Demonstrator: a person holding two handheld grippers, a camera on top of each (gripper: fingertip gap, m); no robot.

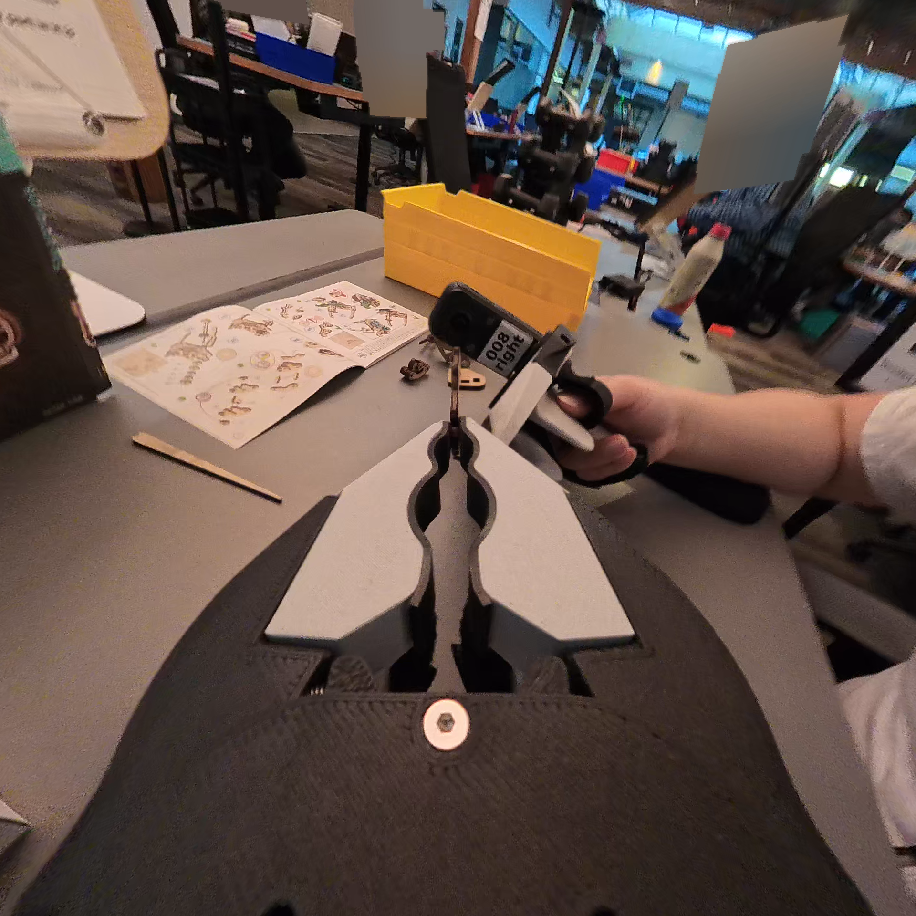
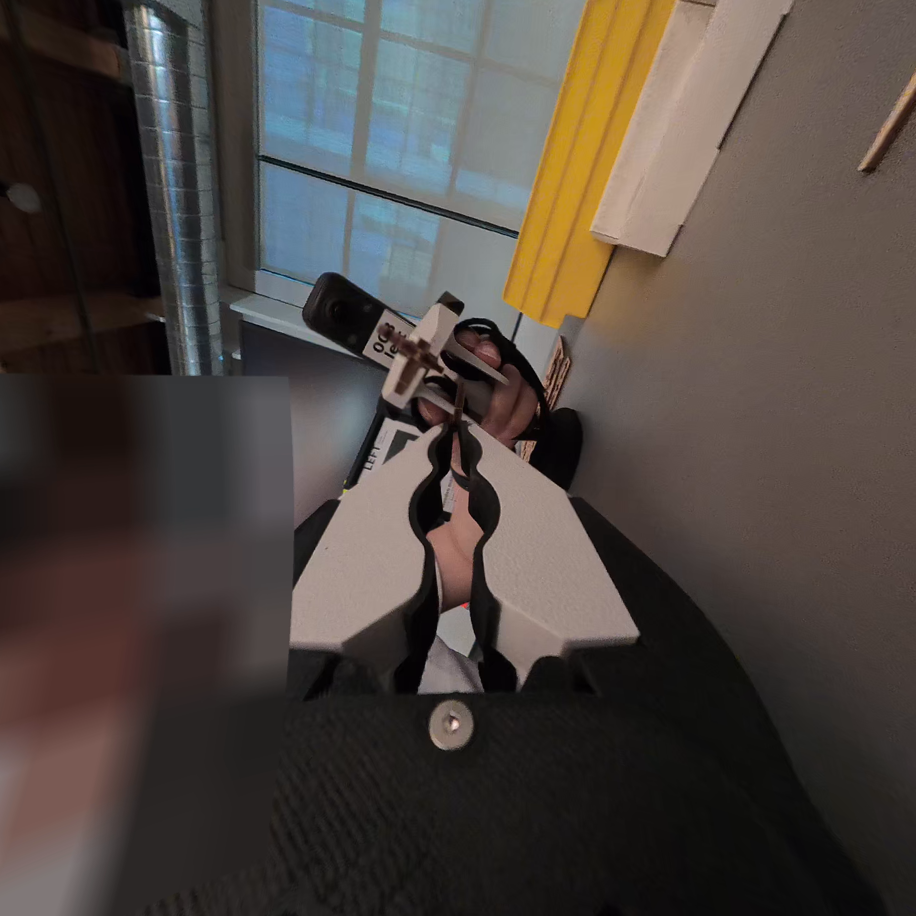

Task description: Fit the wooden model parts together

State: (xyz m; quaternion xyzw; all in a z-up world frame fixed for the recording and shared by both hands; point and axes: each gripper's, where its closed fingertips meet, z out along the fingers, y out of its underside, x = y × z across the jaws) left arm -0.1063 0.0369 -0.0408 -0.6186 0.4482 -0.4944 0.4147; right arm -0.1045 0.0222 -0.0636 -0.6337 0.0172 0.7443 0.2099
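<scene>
The left gripper [image 1: 455, 436] is pinching a thin dark wooden strip [image 1: 454, 396] at its fingertips, jaws nearly closed on it, the strip standing up from the tips. The right gripper [image 2: 453, 438] is likewise clamping a slim wooden piece [image 2: 460, 401] edge-on between its tips. Opposite it, in the right wrist view, the left gripper is carrying a small cross-shaped joint [image 2: 419, 354] of wood, so the two held parts are meeting just in front of both sets of fingers.

My judgement: the step in hand is mating one slotted part into another in mid-air, above the table [image 1: 148, 570]. The next move is calling for lining slot against tab squarely, then pressing gently; thin wood like this may snap or slip sideways if twisted.

Beyond the left gripper, two loose parts, a dark one [image 1: 414, 369] and a pale one [image 1: 468, 380], are lying on the table just beside the open booklet [image 1: 257, 357]. A wooden stick [image 1: 205, 466] is lying near the booklet's front edge, and a yellow bin [image 1: 486, 257] is standing behind it.

Each gripper is bearing a white label with writing, which I am leaving unread; the booklet's print is too small to make out.
</scene>
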